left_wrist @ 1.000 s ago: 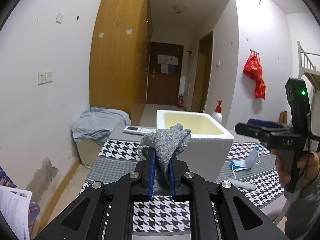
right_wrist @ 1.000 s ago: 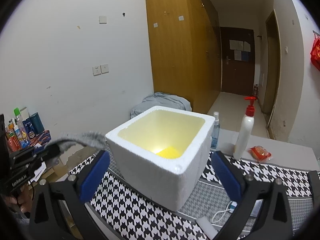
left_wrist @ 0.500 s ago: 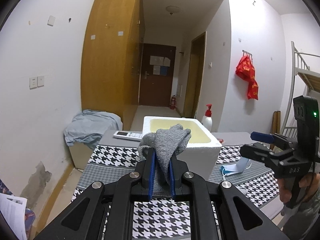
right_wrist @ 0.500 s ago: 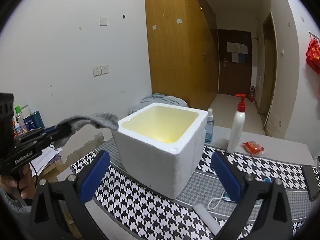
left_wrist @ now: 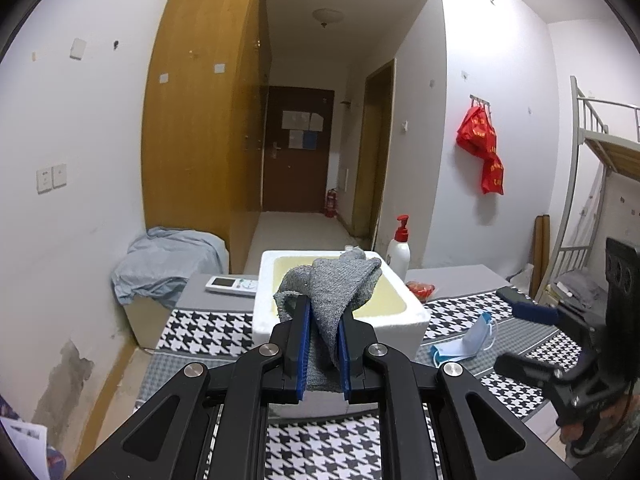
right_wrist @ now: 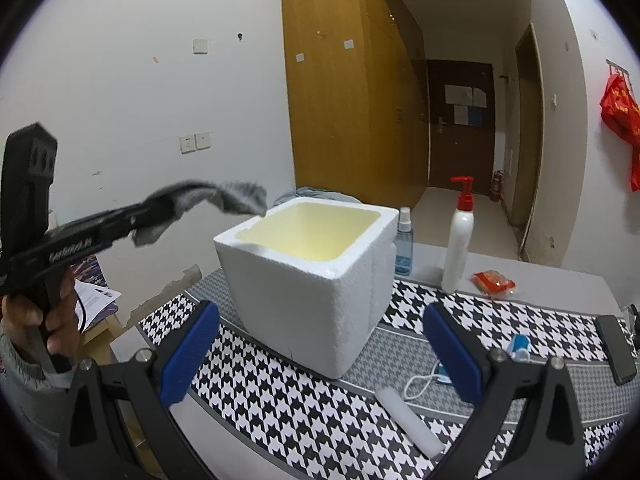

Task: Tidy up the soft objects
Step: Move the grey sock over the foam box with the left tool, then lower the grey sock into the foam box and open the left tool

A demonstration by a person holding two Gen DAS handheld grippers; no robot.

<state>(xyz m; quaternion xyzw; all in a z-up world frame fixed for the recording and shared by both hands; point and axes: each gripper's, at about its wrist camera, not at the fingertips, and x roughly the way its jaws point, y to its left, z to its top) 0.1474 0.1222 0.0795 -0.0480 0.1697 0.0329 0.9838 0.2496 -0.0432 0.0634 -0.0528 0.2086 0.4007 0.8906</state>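
Observation:
My left gripper (left_wrist: 323,320) is shut on a grey knitted sock (left_wrist: 336,284). It holds the sock in the air, short of the near left rim of a white foam box (left_wrist: 396,312) with a yellowish inside. In the right wrist view the sock (right_wrist: 236,196) hangs from the left gripper (right_wrist: 160,208), up and left of the box (right_wrist: 308,288). My right gripper (right_wrist: 320,348) is open and empty, low in front of the box. The box floor is hidden.
The table has a black-and-white houndstooth cloth (right_wrist: 320,408). On it lie a white pump bottle (right_wrist: 458,248), a blue spray bottle (right_wrist: 403,244), a red packet (right_wrist: 494,282), a face mask (left_wrist: 464,340), a phone (right_wrist: 616,352), a white tube (right_wrist: 408,416) and a remote (left_wrist: 232,284).
Both grippers have pulled back and up from the box, which looks smaller and lower now. The left gripper still holds the sock. The right gripper stays open.

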